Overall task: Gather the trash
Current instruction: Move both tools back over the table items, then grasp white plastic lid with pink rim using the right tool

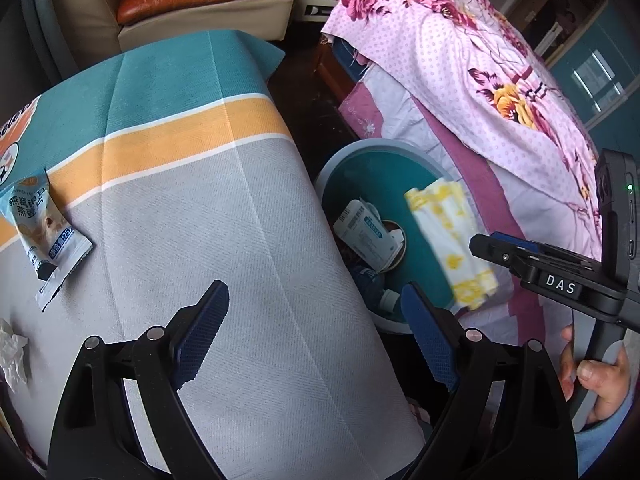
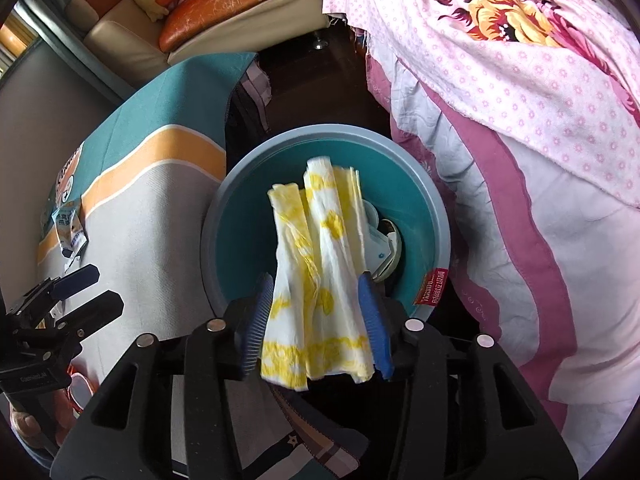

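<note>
While the yellow-and-white napkin (image 2: 320,280) hangs over the trash bin (image 2: 436,216), its long axis runs from between your right gripper (image 2: 316,320)'s fingers away toward the bin's far rim, the folded end pointing into the teal hollow. In the left wrist view it shows in mid-air above the bin's mouth, just off the tip of that gripper, tilted with its lower end toward you.

On the left, the snack wrapper (image 1: 44,236) lies flat on the striped tablecloth (image 1: 224,208), its length running away from you, and a crumpled tissue (image 1: 14,352) sits near the cloth's left edge. Your left gripper (image 1: 316,332) points steeply down over the grey part of the cloth at the table's edge, jaws spread wide with nothing between them.

Further right, your right gripper aims steeply down at the bin. Its jaws stand partly apart; the napkin lies loosely between the blue pads (image 2: 372,320), and whether they still press it you cannot tell. Inside the bin lie a white printed packet (image 1: 364,236) and other litter. Your hand (image 1: 600,376) grips the right handle beside the floral bedspread (image 1: 460,64).
</note>
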Demonstrator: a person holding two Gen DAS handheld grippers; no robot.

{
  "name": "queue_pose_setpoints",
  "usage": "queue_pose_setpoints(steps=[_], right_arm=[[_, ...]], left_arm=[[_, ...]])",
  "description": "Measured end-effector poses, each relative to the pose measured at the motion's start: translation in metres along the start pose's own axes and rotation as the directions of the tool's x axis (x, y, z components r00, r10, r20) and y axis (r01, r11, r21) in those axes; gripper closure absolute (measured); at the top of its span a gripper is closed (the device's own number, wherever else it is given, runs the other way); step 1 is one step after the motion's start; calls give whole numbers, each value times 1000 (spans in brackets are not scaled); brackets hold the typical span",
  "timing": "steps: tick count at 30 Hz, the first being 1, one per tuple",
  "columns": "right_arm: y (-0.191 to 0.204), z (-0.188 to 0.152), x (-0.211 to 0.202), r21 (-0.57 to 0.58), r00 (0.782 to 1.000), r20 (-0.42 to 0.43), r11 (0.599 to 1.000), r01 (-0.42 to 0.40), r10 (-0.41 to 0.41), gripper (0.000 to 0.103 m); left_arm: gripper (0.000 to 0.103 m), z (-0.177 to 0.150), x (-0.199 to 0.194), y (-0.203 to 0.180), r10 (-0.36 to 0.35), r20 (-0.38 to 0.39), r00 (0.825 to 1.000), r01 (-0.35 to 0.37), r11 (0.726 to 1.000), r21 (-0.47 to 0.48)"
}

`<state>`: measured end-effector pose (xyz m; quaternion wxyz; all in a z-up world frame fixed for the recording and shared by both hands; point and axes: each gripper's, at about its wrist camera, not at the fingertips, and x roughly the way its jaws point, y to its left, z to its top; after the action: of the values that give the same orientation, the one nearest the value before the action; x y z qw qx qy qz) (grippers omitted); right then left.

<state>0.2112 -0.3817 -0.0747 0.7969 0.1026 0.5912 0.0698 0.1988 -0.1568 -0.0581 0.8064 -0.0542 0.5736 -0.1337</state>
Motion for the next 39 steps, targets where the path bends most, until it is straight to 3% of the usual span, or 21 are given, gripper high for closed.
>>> queue_pose_setpoints(steps=[3,8,23,33,39], right_arm=[[7,0,-3,-3,1000,4,1000,9,-9,41],[24,-5,-10,-17,1000,7,1000,18,-17,33],[144,-65,-19,-192,997,-56,980,-54,44,30],[241,-121,-6,-341,985,-148,931,-134,88,30],[280,-149,10,-411,980,-183,899,-149,79,30]], left_arm=[[15,-3,-5,8,-3,2,1000,3,1000,-3],[15,-12,-19,25,-12,17,1000,13,1000,-22],[14,-79,-87,103,5,81,997,4,994,-106],[14,-126,-130,174,66,115,991,-45,982,-184],[14,-150,-148,210,82,127,989,-50,971,-236]])
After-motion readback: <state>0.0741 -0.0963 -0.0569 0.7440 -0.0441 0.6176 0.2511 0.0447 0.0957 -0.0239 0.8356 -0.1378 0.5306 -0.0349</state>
